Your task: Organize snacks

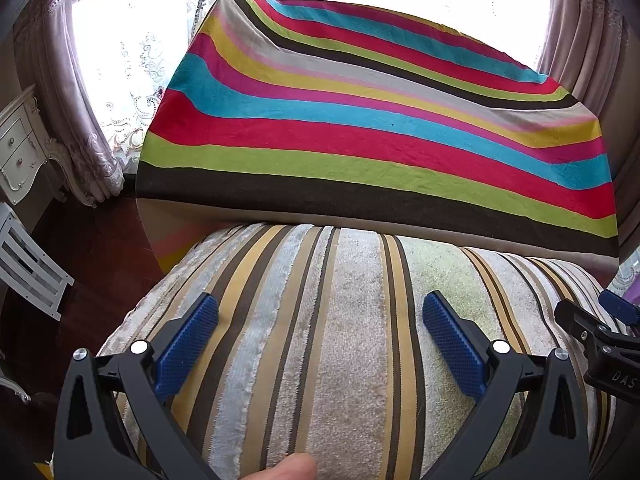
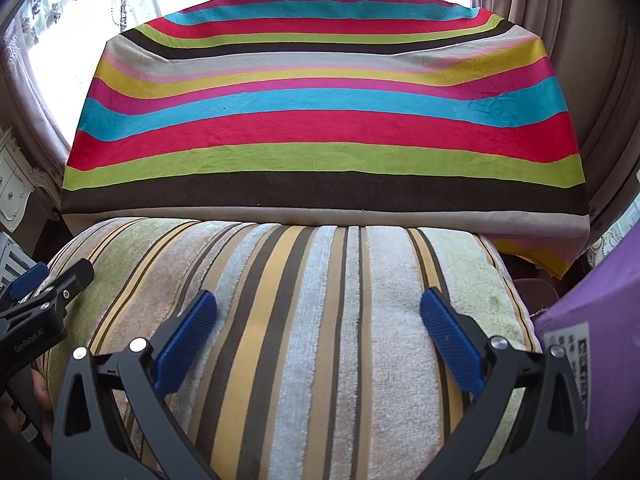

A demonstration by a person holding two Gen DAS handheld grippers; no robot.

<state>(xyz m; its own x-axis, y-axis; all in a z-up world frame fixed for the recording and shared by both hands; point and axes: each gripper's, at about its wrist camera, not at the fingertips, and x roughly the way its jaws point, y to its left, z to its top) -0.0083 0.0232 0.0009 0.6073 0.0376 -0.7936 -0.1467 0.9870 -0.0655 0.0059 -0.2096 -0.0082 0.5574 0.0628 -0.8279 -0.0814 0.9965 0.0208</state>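
Currently no snacks show. Hold the left claw point(image 1: 320, 344) and right claw point(image 2: 318, 342) wide and empty above the striped cushion point(image 1: 328, 320); find snacks before reaching toward the table point(image 2: 320, 120).

Purple package point(image 2: 596, 288), only partly in frame at my far right, just beside the striped cushion point(image 2: 320, 320); white printed label point(image 2: 570, 364) faces me, text unreadable.

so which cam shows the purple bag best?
Right wrist: the purple bag fills the lower right edge, its printed label visible. Left wrist catches only a purple sliver at the right edge, behind the other hand-held gripper.
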